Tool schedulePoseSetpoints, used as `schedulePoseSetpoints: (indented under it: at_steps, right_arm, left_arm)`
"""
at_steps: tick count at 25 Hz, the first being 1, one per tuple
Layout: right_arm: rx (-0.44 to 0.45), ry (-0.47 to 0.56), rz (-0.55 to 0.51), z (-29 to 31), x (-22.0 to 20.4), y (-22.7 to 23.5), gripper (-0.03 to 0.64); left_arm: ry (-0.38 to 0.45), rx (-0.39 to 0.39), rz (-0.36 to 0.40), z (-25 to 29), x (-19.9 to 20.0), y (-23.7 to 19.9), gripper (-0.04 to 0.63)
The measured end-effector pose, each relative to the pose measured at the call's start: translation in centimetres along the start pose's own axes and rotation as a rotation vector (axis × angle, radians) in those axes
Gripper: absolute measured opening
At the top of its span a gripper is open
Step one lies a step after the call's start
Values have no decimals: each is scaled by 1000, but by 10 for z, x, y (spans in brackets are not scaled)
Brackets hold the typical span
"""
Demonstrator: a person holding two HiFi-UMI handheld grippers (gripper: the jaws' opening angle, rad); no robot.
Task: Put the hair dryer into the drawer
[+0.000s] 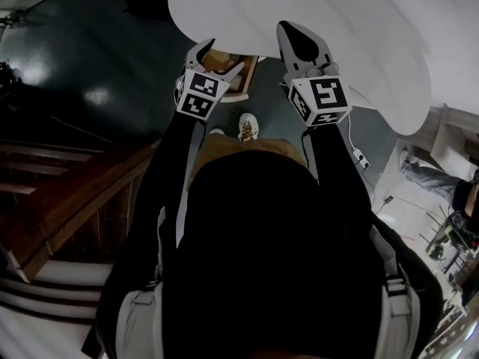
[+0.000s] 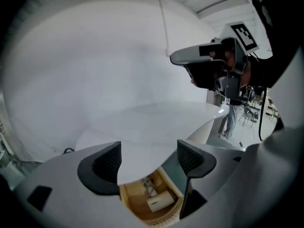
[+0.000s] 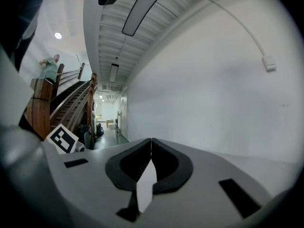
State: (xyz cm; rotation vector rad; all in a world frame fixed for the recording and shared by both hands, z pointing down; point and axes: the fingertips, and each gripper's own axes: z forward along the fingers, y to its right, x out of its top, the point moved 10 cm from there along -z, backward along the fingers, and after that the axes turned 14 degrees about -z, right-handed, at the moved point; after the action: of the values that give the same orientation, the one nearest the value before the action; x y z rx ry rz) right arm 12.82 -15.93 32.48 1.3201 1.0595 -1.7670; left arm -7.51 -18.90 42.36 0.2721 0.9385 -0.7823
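Note:
The wooden drawer [image 2: 137,208] stands pulled out beneath the white tabletop [image 2: 156,122]. In it lies the white hair dryer [image 2: 160,201], partly hidden by the table's edge. My left gripper [image 2: 148,158] hangs open just above the drawer, with nothing between its fingers. In the head view the same left gripper [image 1: 221,57] hovers over the drawer [image 1: 241,81] at the table's near edge. My right gripper [image 1: 289,28] is shut and empty, raised over the tabletop [image 1: 359,28] to the right. In its own view the right gripper [image 3: 151,142] points at a bare white wall.
A wooden staircase [image 1: 67,193] runs along the left. A power strip and cable [image 1: 359,158] lie on the grey floor at right. My shoe [image 1: 248,127] stands in front of the drawer. A person [image 2: 232,118] stands far off beyond the table.

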Motion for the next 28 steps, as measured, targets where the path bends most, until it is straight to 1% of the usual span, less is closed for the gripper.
schedulePoseSetpoints:
  at_steps: [3, 8, 12, 16, 18, 23, 28]
  right_arm:
    - [11, 13, -17, 9, 8, -3, 26]
    - [38, 46, -40, 17, 17, -7, 26]
    - [58, 71, -49, 23, 25, -9, 26]
    - [68, 97, -61, 27, 32, -8, 26]
    - [72, 104, -64, 28, 34, -8, 26]
    - [77, 128, -73, 31, 41, -8, 26]
    - [87, 137, -80, 31, 44, -12, 26]
  left_arm:
    - [73, 33, -19, -16, 12, 0, 374]
    - [175, 70, -10, -39, 34, 5, 374]
    - [254, 112, -19, -56, 51, 2, 374]
    - [358, 142, -43, -79, 73, -4, 374]
    - [396, 161, -33, -89, 83, -4, 374]
    - [439, 167, -16, -102, 94, 1, 374]
    - [450, 174, -29, -104, 91, 2, 373]
